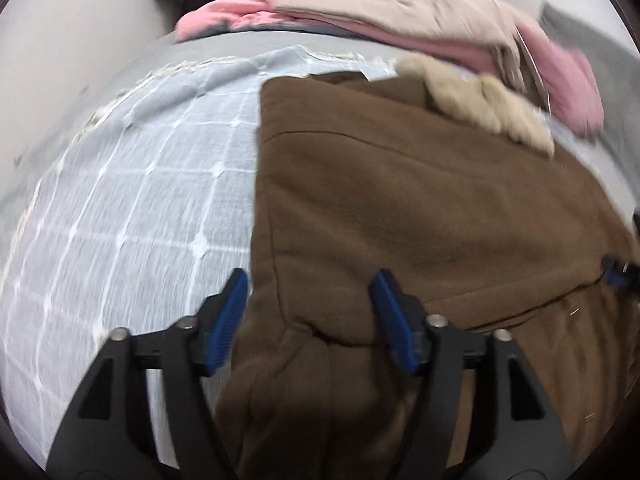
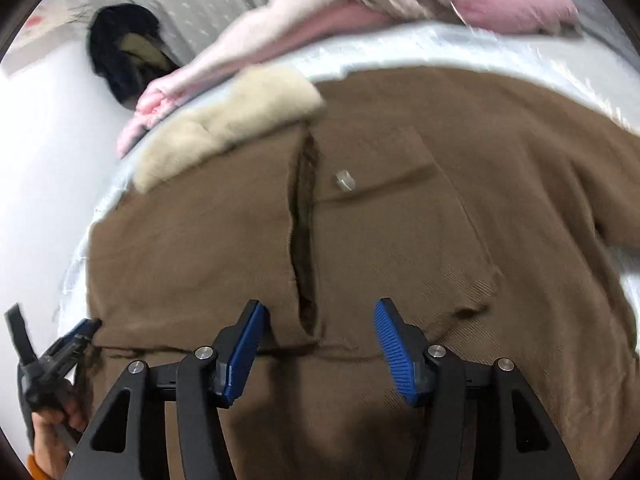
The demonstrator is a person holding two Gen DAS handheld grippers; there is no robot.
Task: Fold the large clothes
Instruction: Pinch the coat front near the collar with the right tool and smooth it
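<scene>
A large brown coat [image 1: 400,200] with a cream fur collar [image 1: 480,104] lies spread on the bed. In the left wrist view my left gripper [image 1: 310,292] stands open over the coat's near left edge, with a fold of brown cloth between its blue pads [image 1: 230,312] but not pinched. In the right wrist view my right gripper [image 2: 320,316] is open just above the coat [image 2: 400,240], near the lower end of its front opening [image 2: 304,240]. The fur collar [image 2: 224,124] lies at the far left there. A small silver button [image 2: 345,180] shows on the chest.
A pale blue checked bedspread [image 1: 140,200] covers the bed left of the coat. Pink and beige clothes [image 1: 440,28] are piled at the far side. Dark clothing [image 2: 124,48] hangs by the wall. A hand [image 2: 52,432] holds the left gripper's handle at the lower left.
</scene>
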